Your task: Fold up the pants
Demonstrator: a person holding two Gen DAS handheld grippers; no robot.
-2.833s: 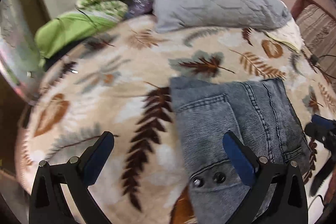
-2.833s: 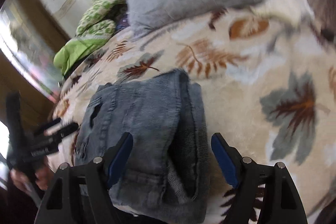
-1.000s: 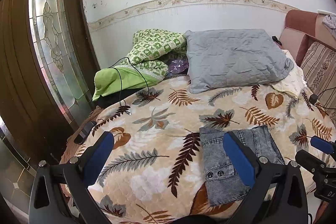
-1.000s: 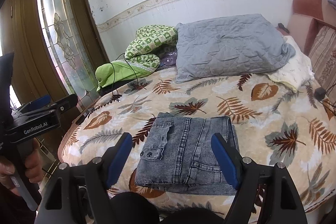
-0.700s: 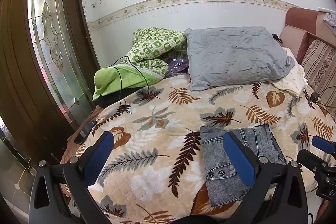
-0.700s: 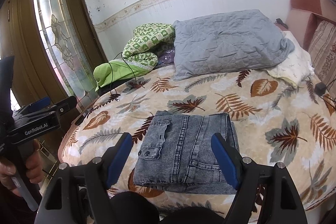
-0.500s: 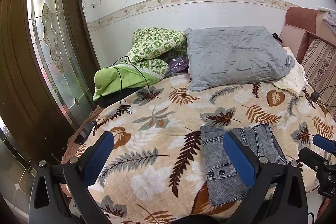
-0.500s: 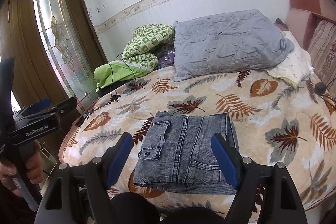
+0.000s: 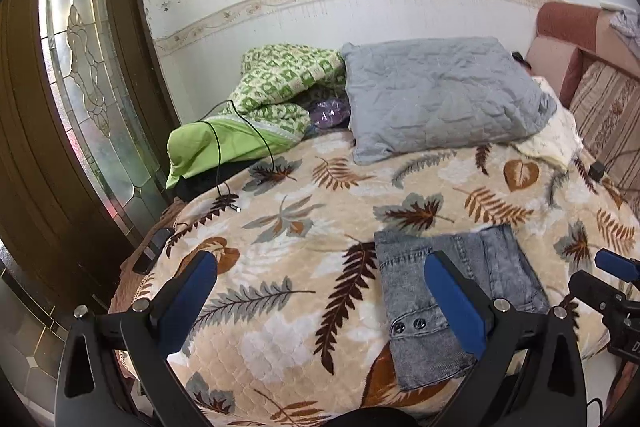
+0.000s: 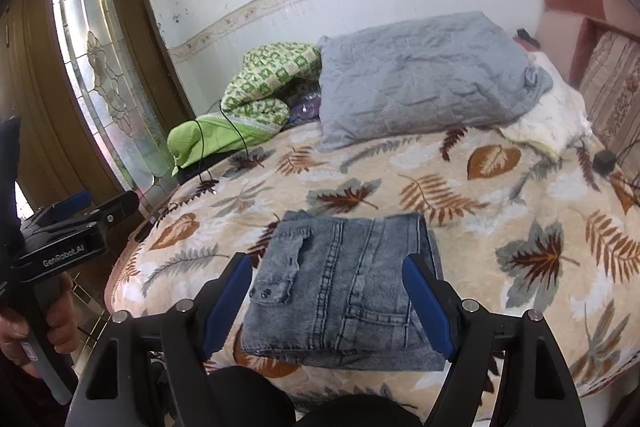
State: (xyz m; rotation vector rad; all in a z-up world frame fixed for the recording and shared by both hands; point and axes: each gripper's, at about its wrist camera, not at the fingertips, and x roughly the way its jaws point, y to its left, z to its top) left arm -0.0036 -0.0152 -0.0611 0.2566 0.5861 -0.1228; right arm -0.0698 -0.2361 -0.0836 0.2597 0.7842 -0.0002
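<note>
The folded pants [image 10: 344, 283] lie flat on the bed [image 10: 500, 227], near its front edge. Behind them, at the head of the bed against the wall, a pillow [image 10: 420, 75] rests on the cover. Left of the pillow a bunched quilt [image 10: 272, 83] is piled, with a cable [image 9: 240, 131] draped over it. A door [image 9: 80, 87] stands left of the bed. A sofa [image 9: 600, 83] stands on the right.

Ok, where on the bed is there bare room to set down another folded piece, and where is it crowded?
Free: the leaf-print blanket left of the folded jeans, toward the door, and the stretch between jeans and grey pillow. Crowded: the head of the bed, with the pillow, green quilt and black cable.
</note>
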